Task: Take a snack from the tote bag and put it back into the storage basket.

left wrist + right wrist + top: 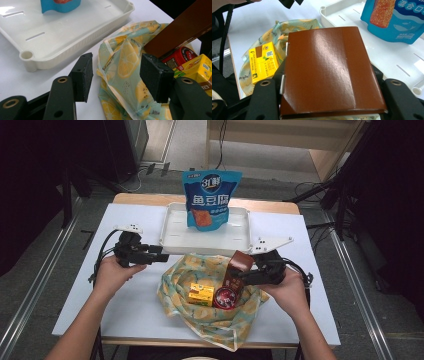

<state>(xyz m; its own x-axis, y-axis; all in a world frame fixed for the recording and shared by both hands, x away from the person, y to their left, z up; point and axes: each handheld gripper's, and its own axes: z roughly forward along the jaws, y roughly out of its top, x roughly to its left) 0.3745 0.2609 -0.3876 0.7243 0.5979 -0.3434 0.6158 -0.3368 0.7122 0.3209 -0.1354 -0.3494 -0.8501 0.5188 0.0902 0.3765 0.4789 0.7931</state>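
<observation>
The white counter (130,290) carried a white tray (175,232) with a blue snack pouch (210,197) standing in it. Before the tray lay a lemon-print cloth bag (200,270) holding a yellow carton (201,293). The right gripper (245,272) clamped a brown box (239,265) tilted above the bag. The left gripper (162,254) stood wide beside the bag's edge.
</observation>
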